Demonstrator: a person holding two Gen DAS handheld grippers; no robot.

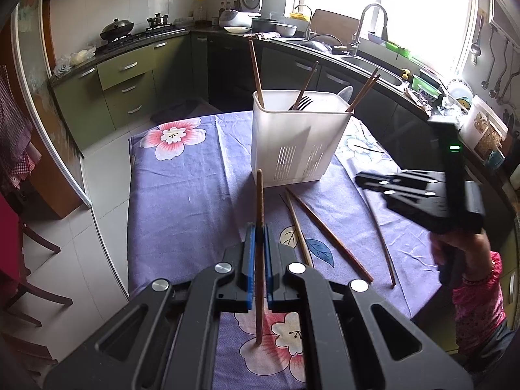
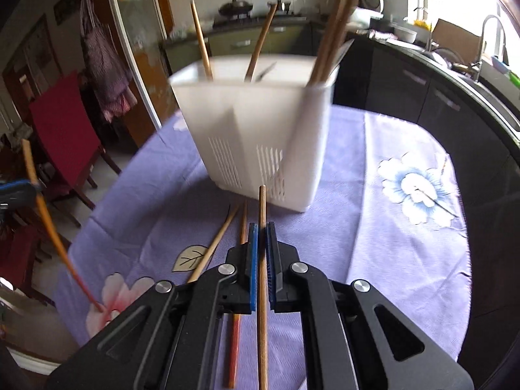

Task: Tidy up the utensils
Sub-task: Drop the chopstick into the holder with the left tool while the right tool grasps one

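A table covered by a purple floral tablecloth [image 1: 182, 195] fills the middle of a kitchen, with green and dark cabinets and a sink counter curving behind it.

Near the far end of the table stands a white plastic utensil holder [image 1: 297, 136], upright, with slotted lower walls. Several chopsticks, a dark fork [image 1: 302, 102] and what looks like a spoon lean out of its top.

Just in front of the holder, two loose chopsticks [image 1: 328, 237] lie side by side on the cloth, angled toward the near edge. A third, darker stick [image 1: 382, 237] lies a little to their right.

The left gripper [image 1: 259, 260] hangs over the near part of the table. Its blue-padded fingers are pressed onto a brown chopstick [image 1: 259, 214], held nearly upright, its lower tip over a pink flower print.

The right gripper [image 2: 261, 266] is to the right, aimed at the holder. Its blue pads are likewise closed around a light wooden chopstick [image 2: 262, 214], which runs lengthwise between the fingers and points toward the holder's base.
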